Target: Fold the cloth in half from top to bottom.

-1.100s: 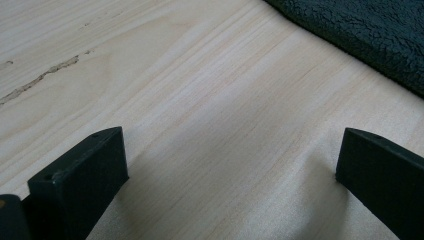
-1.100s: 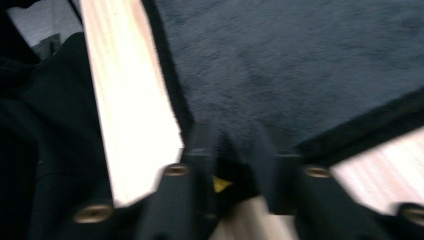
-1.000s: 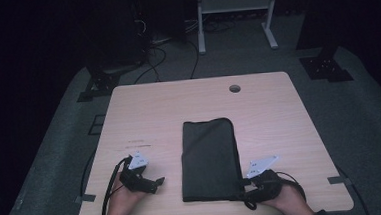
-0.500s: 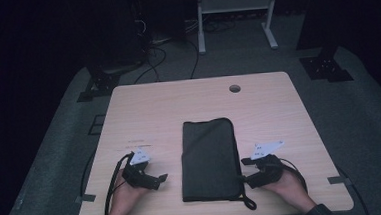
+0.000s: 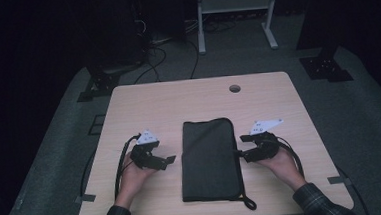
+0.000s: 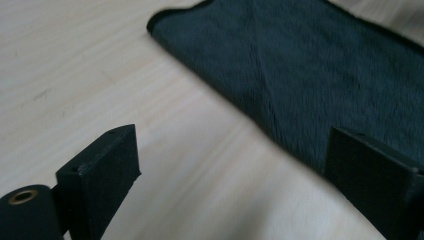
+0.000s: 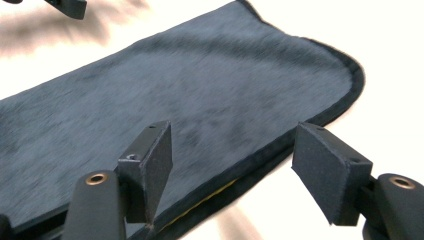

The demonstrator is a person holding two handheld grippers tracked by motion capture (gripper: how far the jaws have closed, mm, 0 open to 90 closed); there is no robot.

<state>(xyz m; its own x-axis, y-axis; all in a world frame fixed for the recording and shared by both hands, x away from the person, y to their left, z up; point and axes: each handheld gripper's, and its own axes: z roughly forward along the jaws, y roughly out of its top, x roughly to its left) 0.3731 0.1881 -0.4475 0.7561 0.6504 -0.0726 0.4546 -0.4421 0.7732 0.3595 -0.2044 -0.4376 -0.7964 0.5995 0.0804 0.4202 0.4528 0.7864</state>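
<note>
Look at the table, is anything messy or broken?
Nothing stands out. The dark cloth lies flat and folded on the table, with an open gripper on each side: left, right.

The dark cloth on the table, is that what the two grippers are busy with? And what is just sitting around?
Part of the job, probably:
dark cloth, folded flat
left gripper, jaws open beside it
right gripper, jaws open at its edge

Just there:
table
hole in the table
cables on the floor
white stand
</note>
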